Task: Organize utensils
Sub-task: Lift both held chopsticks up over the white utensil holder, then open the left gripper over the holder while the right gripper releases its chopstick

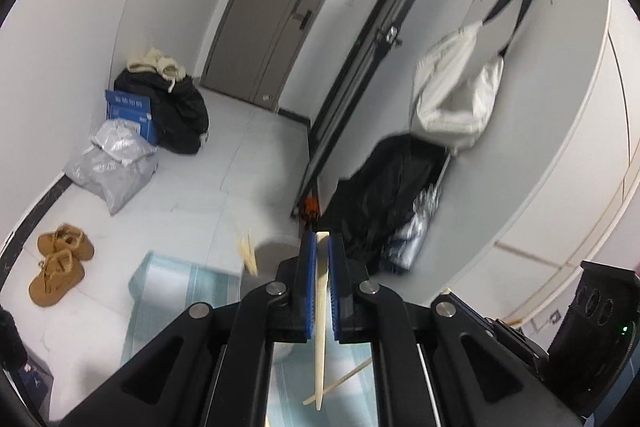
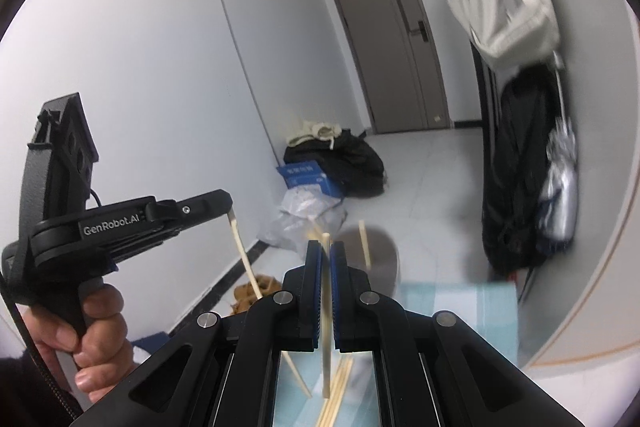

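Grey holder [image 2: 374,259] blurring behind pads, contents hard to make out. Left gripper [image 1: 322,241] clamping chopstick [image 1: 321,311], stick standing near-upright, lower tip hanging over blue mat [image 1: 176,287]. Right gripper [image 2: 325,251] pinching second chopstick [image 2: 327,347], also upright, loose sticks [image 2: 338,391] lying below.

A: What surrounds the scene?
B: Plain white walls [image 2: 140,47], pale tiled floor [image 1: 248,155], a grey-brown door [image 1: 276,11] at the far end.
A: Any clutter?
B: Tan suede shoes [image 1: 60,263], black clothes heaped [image 1: 180,107] in the corner.
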{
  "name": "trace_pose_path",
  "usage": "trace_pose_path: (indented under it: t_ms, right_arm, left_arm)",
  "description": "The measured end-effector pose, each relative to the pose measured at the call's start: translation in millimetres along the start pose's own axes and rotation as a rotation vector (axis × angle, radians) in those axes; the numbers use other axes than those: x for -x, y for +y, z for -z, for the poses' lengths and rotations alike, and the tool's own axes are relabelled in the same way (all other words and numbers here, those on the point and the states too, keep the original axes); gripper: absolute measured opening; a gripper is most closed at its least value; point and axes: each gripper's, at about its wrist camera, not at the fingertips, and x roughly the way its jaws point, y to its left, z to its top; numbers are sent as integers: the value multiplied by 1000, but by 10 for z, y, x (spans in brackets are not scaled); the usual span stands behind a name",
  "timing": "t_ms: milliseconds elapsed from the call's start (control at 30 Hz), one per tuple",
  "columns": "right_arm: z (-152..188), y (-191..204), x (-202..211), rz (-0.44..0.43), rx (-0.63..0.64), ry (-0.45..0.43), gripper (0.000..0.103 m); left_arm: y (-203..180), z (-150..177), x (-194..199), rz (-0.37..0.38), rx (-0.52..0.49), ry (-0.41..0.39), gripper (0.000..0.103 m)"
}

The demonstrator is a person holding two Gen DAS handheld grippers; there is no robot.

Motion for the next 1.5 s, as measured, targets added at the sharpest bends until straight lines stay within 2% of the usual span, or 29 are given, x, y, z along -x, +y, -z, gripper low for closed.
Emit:
trace_pose_path:
  t_ms: [300,467,600,733,833,967,1100,1500]
  right_arm:
    - [-724,-28,-274,-5,40,-39,4]
    - [-977,-125,-554,-11,56,-38,4]
    - [-1141,-255,-791,-17,49,-44,4]
    - [-1262,-328,-962,-4,67,-59,4]
    - [-1254,-342,-1111,-6,103,-40,4]
    - [-1152,-349,-1340,-29,145,24,4]
    - [-994,-342,-1511,-48,201,87,4]
    - [-763,-326,-1775,-97,254,200,4]
  left_arm:
    - [154,-400,-204,2,15,-67,3]
    - [287,-552,-377,15,37,-115,3]
    - [347,-591,-520,-6,7,-153,3]
    - [362,-550,-679,6,-51,-155,3]
    - [410,-499,-805,20,-64,-130,3]
    - [464,-451,-896,10,-77,-120,3]
    - [458,-412,-951,-10,-132,-126,3]
    - [501,-313,-988,17,-119,-72,3]
